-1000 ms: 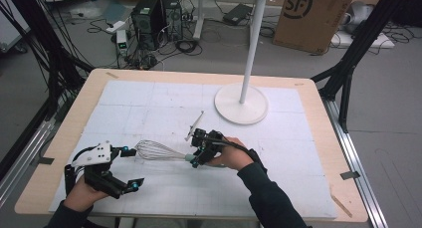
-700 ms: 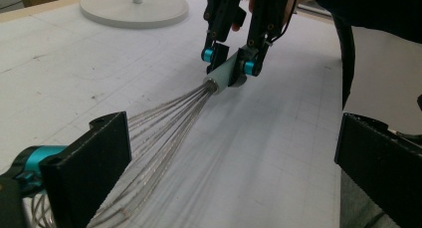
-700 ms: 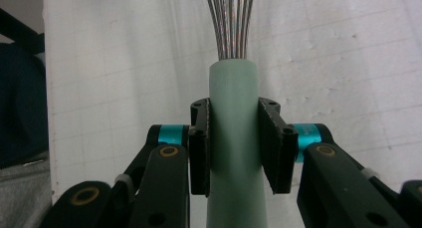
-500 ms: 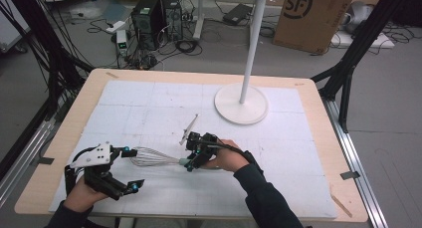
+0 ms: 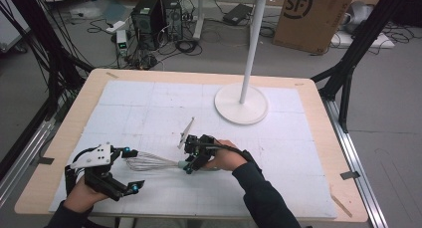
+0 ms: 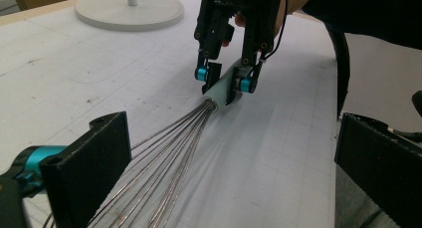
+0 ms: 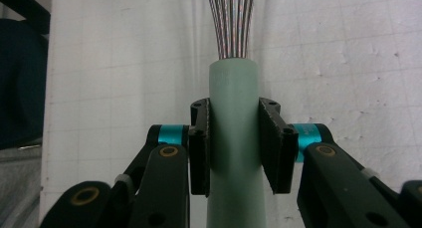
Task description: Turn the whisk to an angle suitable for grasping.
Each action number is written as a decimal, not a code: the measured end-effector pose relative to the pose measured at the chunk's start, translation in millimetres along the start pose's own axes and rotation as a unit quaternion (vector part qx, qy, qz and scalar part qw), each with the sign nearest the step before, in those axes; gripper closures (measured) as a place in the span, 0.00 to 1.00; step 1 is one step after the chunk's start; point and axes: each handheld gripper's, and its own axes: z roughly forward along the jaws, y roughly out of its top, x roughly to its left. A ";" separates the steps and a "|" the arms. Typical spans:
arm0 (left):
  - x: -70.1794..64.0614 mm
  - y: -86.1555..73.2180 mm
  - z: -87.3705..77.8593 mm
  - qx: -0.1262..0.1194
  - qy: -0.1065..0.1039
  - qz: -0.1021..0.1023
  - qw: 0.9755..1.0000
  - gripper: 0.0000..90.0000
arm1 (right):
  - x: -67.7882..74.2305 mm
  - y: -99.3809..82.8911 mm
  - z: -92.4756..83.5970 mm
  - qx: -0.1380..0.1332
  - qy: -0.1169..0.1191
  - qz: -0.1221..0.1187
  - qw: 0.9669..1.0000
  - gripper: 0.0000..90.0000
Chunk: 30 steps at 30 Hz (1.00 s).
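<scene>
A whisk with a pale green handle lies low over the white mat. My right gripper is shut on that handle; in the right gripper view both pads press its sides and the wires fan away ahead. My left gripper stands open at the front left. In the left gripper view the wire head runs between its two wide-apart jaws, close to the left one, and nothing presses on it. Farther off there, the right gripper clamps the handle.
A white coat stand has its round base on the mat's far right and its pole rising from it. The wooden table edge runs along the front left. Cables, computers and a cardboard box lie on the floor beyond.
My right hand has carried the whisk left and nearer, and its wire head has come in between the left gripper's open jaws. The left gripper has stayed put.
</scene>
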 end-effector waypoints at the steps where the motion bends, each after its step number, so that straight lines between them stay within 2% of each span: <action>1: 0.1 0.0 0.3 0.001 -0.001 0.001 1.000 0.02 | -0.3 -0.1 0.0 -0.001 0.002 -0.002 1.000 0.76; 7: -0.3 0.0 0.7 0.001 0.000 0.001 1.000 0.02 | -0.8 -0.5 1.3 -0.001 0.011 -0.013 1.000 0.76; 11: -0.9 -0.1 1.2 0.002 -0.003 0.002 1.000 0.02 | 0.5 -0.2 3.6 -0.002 0.016 -0.043 0.999 0.76; 13: -0.9 0.0 1.6 0.003 -0.003 0.004 1.000 0.02 | 0.7 0.3 4.1 0.002 0.013 -0.050 0.999 0.76; 20: -1.3 0.0 2.1 0.005 -0.005 0.003 1.000 0.02 | -1.2 -1.1 6.4 0.000 0.014 -0.053 0.998 0.76; 26: -1.3 -0.3 2.9 0.006 -0.005 0.004 1.000 0.02 | -1.0 -2.2 9.7 0.009 0.018 -0.054 0.998 0.74; 29: -1.1 -0.3 2.7 0.007 -0.006 0.004 1.000 0.02 | -0.5 -2.2 7.2 0.004 0.015 -0.056 0.998 0.71; 30: -1.1 -0.3 2.7 0.007 -0.006 0.004 1.000 0.02 | -1.2 -2.6 6.7 -0.005 0.016 -0.059 0.998 0.69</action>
